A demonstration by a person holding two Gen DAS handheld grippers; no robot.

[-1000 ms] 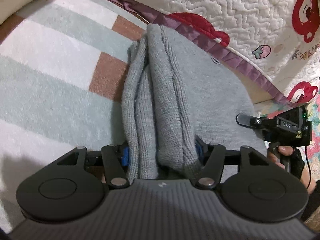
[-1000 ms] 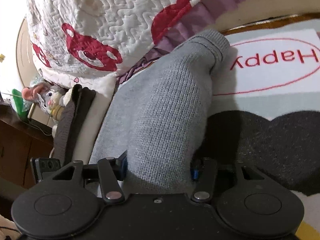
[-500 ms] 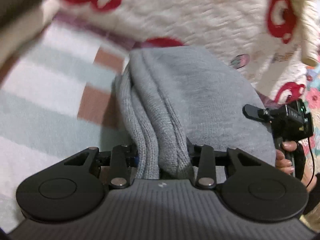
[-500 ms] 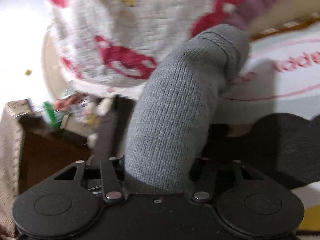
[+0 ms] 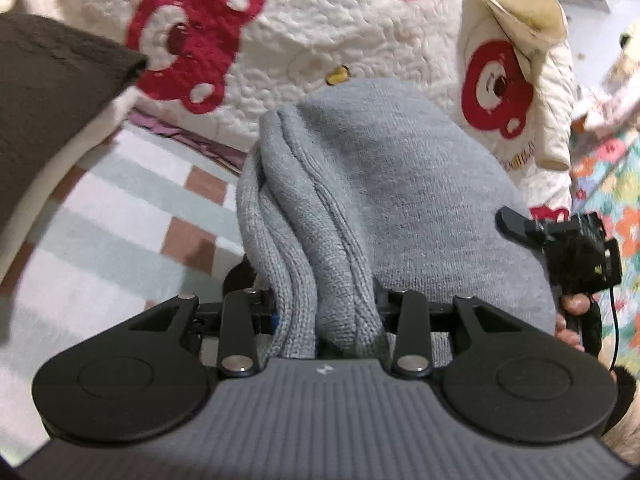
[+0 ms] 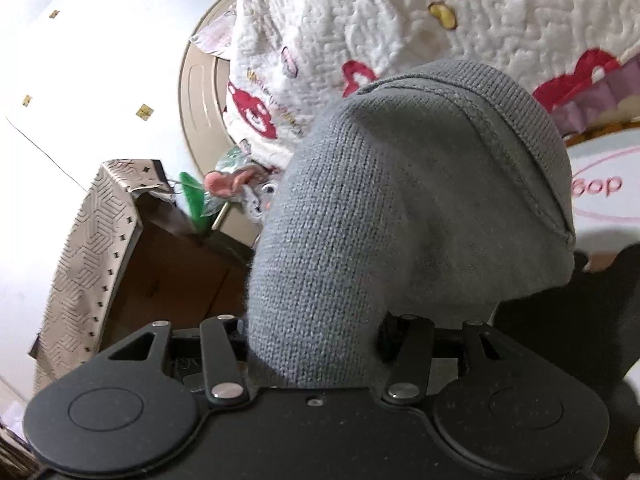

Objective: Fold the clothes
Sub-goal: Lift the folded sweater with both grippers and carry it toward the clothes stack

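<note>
home bedroom | quilt with red bears (image 5: 320,40) | striped blanket (image 5: 120,220) | wooden cabinet (image 6: 172,272) | soft toy (image 6: 232,182)

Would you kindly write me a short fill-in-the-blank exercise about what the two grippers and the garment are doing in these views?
1. Both grippers are shut on a knitted garment whose colour is ____.
2. The quilt behind the garment is printed with red ____.
3. In the left wrist view, the right gripper appears at the ____ edge of the picture.
4. The left gripper pinches ____ layers of knit, not a single one.

Missing words: grey; bears; right; several
</note>
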